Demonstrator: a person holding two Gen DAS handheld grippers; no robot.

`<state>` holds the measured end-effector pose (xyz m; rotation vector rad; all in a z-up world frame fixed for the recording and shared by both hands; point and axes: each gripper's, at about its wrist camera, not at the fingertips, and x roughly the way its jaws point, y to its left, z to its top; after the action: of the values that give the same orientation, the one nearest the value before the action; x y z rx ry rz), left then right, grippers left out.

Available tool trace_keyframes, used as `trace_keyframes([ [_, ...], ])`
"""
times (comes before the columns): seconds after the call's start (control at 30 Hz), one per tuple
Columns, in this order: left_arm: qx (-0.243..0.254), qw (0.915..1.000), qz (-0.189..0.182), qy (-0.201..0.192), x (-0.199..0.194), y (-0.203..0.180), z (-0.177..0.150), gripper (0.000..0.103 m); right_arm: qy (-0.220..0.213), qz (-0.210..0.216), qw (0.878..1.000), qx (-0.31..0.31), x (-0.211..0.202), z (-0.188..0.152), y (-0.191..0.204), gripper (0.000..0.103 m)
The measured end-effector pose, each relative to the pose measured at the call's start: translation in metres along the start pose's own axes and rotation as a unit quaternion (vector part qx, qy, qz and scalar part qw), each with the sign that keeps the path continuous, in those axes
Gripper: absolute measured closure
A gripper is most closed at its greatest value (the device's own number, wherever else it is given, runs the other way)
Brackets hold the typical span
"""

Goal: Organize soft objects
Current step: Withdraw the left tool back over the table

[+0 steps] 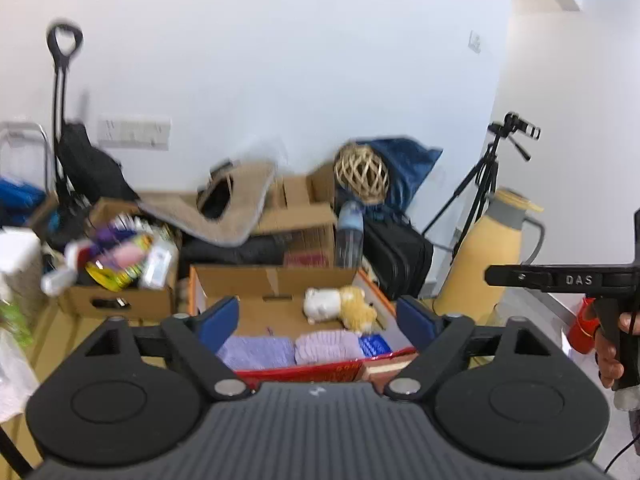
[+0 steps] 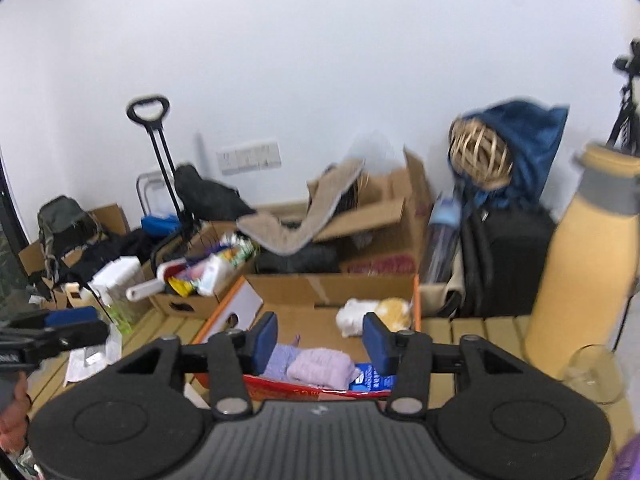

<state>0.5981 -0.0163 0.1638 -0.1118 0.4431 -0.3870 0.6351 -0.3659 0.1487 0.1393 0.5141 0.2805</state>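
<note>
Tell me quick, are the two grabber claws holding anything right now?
Left gripper: open, blue pads wide apart, holding nothing.
Right gripper: open, blue pads apart, holding nothing.

Lighting: even, bright, diffuse indoor light is falling across the white wall (image 1: 280,60); shadows are staying soft, no glare showing. Blur: motion smear is softening the clutter, worst at the woven ball (image 2: 480,156) and trolley handle (image 1: 64,40). Distortion: fisheye bending is curving edges; dark vignetting is filling corners.

Both wrist cams above, angled down; shared cardboard box (image 1: 280,280).
</note>
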Motion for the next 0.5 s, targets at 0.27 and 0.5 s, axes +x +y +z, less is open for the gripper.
trace_keyframes([
  [0.27, 0.058, 0.9943, 0.031, -0.084, -0.117, -0.026, -0.079, 0.000, -0.098, -0.019, 0.992, -0.073, -0.111, -0.089, 0.040, 0.032],
  [0.5, 0.051, 0.9909, 0.058, -0.111, -0.203, -0.037, -0.179, 0.000, -0.159, -0.066, 0.978, -0.118, -0.186, -0.206, 0.079, 0.019],
])
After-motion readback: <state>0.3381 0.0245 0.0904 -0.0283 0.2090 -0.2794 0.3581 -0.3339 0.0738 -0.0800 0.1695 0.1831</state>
